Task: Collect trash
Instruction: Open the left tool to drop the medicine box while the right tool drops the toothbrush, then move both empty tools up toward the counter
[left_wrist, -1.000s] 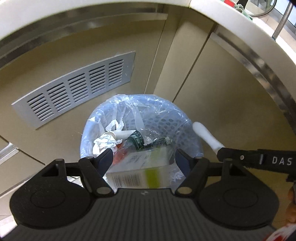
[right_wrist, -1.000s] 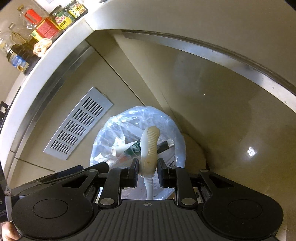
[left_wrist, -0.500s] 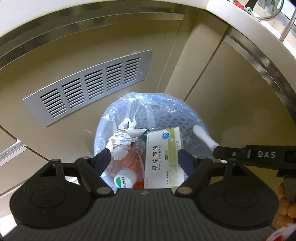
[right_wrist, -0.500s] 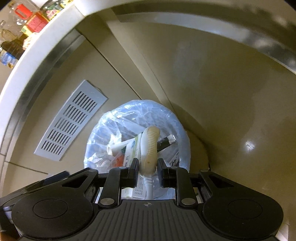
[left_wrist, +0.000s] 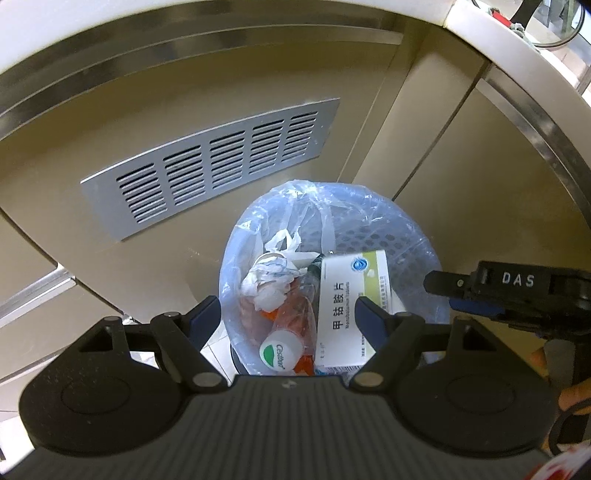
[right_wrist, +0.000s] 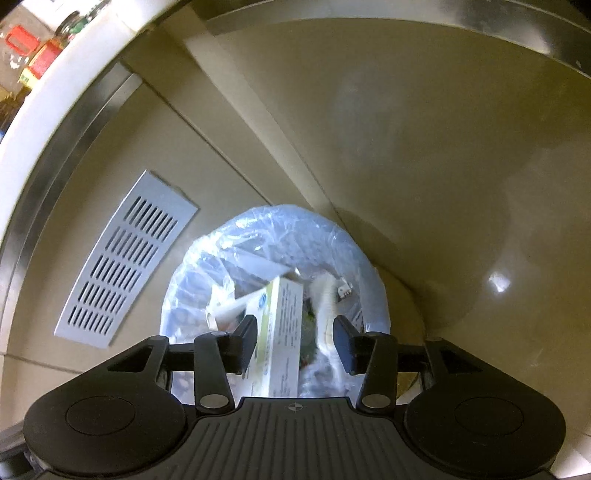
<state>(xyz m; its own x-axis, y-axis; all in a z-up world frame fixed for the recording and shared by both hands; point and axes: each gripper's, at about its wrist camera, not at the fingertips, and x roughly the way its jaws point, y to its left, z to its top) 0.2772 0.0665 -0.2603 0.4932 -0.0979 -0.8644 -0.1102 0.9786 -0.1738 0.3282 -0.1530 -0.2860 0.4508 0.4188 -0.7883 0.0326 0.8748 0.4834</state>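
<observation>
A: Left wrist view first. Looking down into a perforated trash bin (left_wrist: 413, 243) lined with a clear plastic bag (left_wrist: 255, 225), set against beige cabinet fronts beside a grey vent grille (left_wrist: 214, 166). Left gripper (left_wrist: 288, 314) spread wide above the bin, gripping nothing.

B: Contents?

A: A white and green medicine box (left_wrist: 347, 306) lying on top, crumpled white tissue (left_wrist: 267, 282) to its left, an orange tube with a white and green cap (left_wrist: 279, 352) nearer the camera. Right gripper (left_wrist: 443, 291) reaching in from the right edge, marked DAS, tip over the bin's rim.

B: Right wrist view?

A: Same trash bin (right_wrist: 376, 306) and plastic bag (right_wrist: 280, 229) below, vent grille (right_wrist: 125, 262) to the left. Right gripper (right_wrist: 295, 330) with jaws opening, pads clear of everything. Medicine box (right_wrist: 279, 332) seen between them but lower down, inside the bin. A blurred white handle-shaped piece (right_wrist: 323, 306) just right of the box, also in the bin, touching neither pad.
</observation>
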